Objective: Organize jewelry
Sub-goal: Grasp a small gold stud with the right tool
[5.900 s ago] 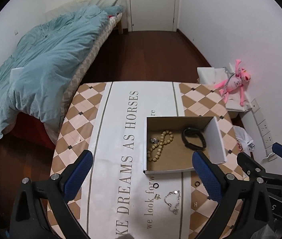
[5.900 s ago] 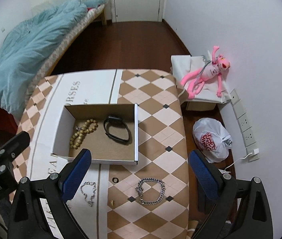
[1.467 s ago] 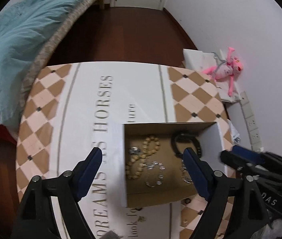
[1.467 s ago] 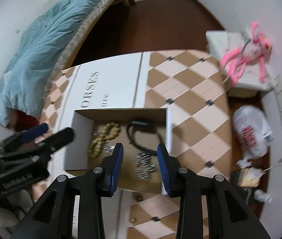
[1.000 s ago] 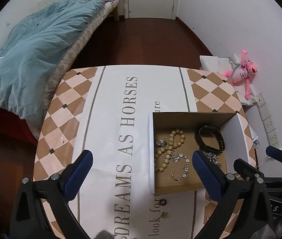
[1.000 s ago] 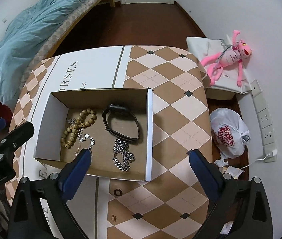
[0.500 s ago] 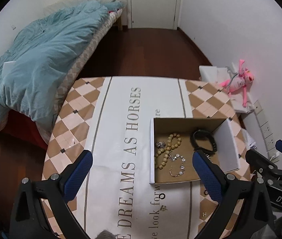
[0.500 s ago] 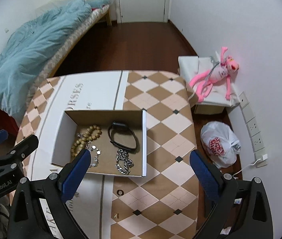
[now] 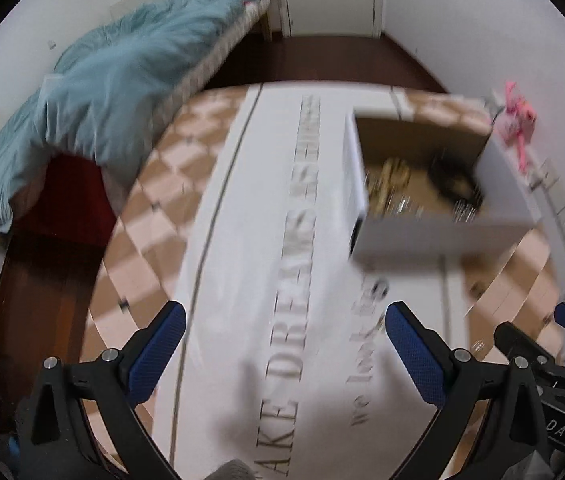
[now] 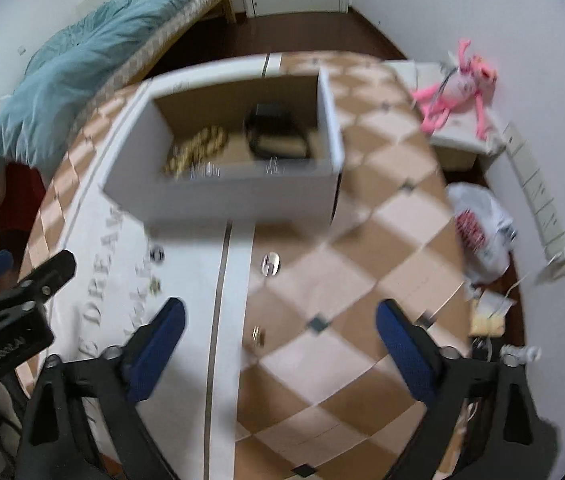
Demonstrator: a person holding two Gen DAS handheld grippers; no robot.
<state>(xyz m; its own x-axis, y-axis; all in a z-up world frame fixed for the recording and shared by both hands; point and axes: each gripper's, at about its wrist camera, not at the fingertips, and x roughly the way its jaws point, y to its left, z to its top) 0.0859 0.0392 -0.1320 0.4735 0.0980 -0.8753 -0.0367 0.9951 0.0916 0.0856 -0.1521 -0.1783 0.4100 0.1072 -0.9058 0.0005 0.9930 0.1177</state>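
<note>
The white cardboard box point(image 10: 234, 196) stands on the table and holds a wooden bead bracelet point(image 10: 202, 144), a black band point(image 10: 276, 132) and silver chains point(image 10: 206, 170) behind its near wall. The left wrist view shows the same box point(image 9: 438, 236) at the upper right. Loose on the cloth in front of it lie a silver ring point(image 10: 270, 264), a dark ring point(image 10: 157, 255) and a tiny gold piece point(image 10: 258, 334). My right gripper point(image 10: 280, 307) hovers low over the gold piece, jaws wide and closing, gripping nothing. My left gripper point(image 9: 284, 310) hangs open over the lettered cloth, empty.
A bed with a blue duvet point(image 9: 114, 80) runs along the left. Right of the table are a pink plush toy point(image 10: 458, 84), a white plastic bag point(image 10: 482, 228) on the floor and wall sockets point(image 10: 542, 200). Both views are motion-blurred.
Both grippers have dropped and pulled back toward the near side of the table, so the box now sits higher in each view. The right jaws have narrowed a little.
</note>
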